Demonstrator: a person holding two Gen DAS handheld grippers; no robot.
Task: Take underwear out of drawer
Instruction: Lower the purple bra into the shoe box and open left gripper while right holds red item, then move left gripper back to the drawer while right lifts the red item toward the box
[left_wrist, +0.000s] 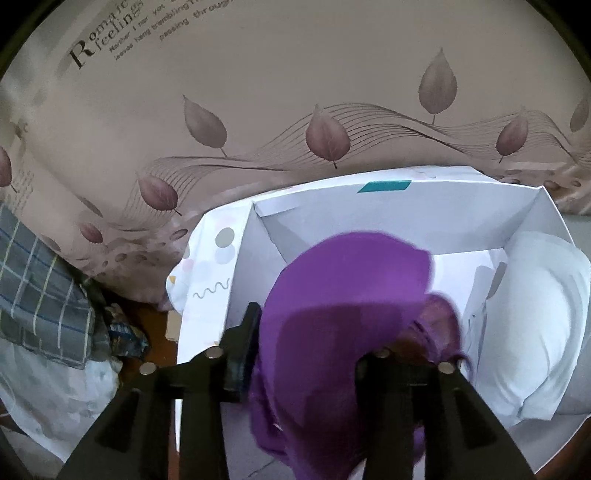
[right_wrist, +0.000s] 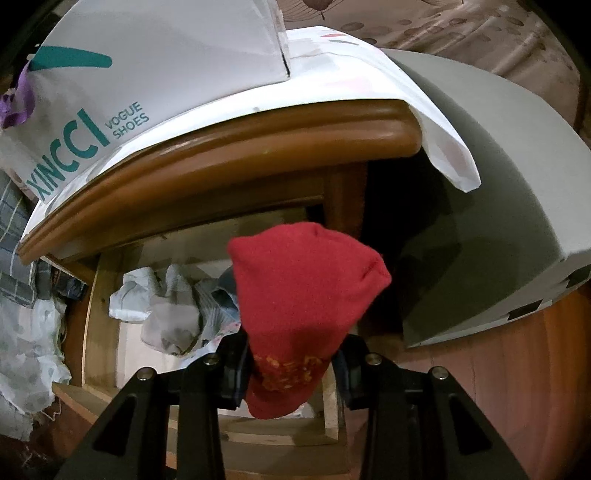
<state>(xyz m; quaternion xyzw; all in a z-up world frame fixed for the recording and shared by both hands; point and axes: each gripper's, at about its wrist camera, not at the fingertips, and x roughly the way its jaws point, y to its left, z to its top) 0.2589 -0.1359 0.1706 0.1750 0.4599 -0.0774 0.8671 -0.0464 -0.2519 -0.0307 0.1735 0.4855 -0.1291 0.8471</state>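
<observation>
Left tongs: purple underwear | right tongs: red garment

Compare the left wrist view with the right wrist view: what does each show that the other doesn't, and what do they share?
Only the left wrist view shows the inside of the white shoebox, with the left gripper holding a purple garment over it, and the leaf-print bedding. Only the right wrist view shows the open wooden drawer, crumpled clothes inside it, and the right gripper holding a red garment. Both show the shoebox and purple fabric.
</observation>
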